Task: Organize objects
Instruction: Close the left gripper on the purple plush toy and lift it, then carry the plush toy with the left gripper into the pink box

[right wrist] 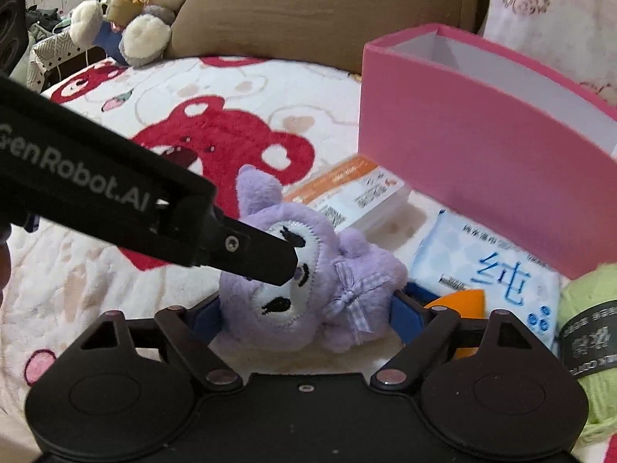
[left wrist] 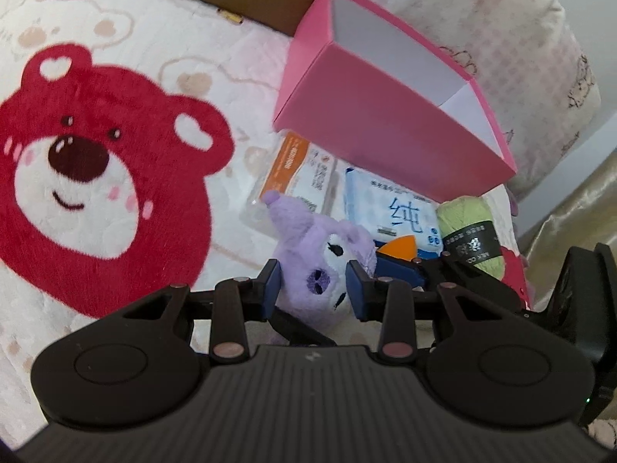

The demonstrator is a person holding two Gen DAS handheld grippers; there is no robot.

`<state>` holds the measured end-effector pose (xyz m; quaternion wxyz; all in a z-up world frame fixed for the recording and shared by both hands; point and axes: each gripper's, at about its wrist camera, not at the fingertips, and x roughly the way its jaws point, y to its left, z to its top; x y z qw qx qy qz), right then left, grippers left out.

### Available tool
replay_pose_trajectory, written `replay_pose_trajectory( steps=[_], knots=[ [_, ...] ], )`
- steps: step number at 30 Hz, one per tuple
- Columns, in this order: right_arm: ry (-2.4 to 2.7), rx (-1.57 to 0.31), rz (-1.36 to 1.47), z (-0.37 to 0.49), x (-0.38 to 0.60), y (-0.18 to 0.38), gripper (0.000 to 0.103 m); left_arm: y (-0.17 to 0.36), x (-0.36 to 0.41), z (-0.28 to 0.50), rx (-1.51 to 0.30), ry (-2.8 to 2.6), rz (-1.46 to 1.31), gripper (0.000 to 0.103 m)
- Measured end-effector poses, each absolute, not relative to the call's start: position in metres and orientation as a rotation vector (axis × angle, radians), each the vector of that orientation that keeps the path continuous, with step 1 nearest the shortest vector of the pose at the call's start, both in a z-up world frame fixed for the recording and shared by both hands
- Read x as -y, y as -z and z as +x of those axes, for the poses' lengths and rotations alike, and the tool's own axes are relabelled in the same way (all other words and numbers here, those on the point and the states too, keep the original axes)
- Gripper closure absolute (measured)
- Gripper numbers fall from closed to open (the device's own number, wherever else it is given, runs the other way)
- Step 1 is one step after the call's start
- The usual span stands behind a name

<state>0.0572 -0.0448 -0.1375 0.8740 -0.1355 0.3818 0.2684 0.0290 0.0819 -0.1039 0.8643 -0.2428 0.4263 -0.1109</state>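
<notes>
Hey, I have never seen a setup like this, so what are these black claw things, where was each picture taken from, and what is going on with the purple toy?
No robot here: a person holds a two-finger gripper in each hand, each with a camera looking along its fingers. One picture is the left gripper's view, the other the right's.

Both meet at a purple plush toy lying on a bear-print blanket. The left gripper is pinched on the toy's head; in the right view it enters from the left as a long black arm. The right gripper straddles the toy's body with its blue pads spread wide; whether they press on it I cannot tell.

Nearby lie an open pink box, a blue wipes pack, an orange-and-white packet and green yarn.
</notes>
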Motion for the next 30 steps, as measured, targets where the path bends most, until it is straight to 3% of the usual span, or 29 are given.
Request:
replay_pose_trajectory(
  steps=[17,30],
  knots=[
    [-0.477,-0.652,-0.279,0.04,0.076,0.034,0.014,-0.013,-0.041,0.022,-0.788,0.347,-0.253,0.068],
    [-0.351,-0.623,-0.252,0.083,0.117,-0.031,0.014,-0.078,-0.002,0.088,-0.784,0.47,-0.248,0.067]
  ],
)
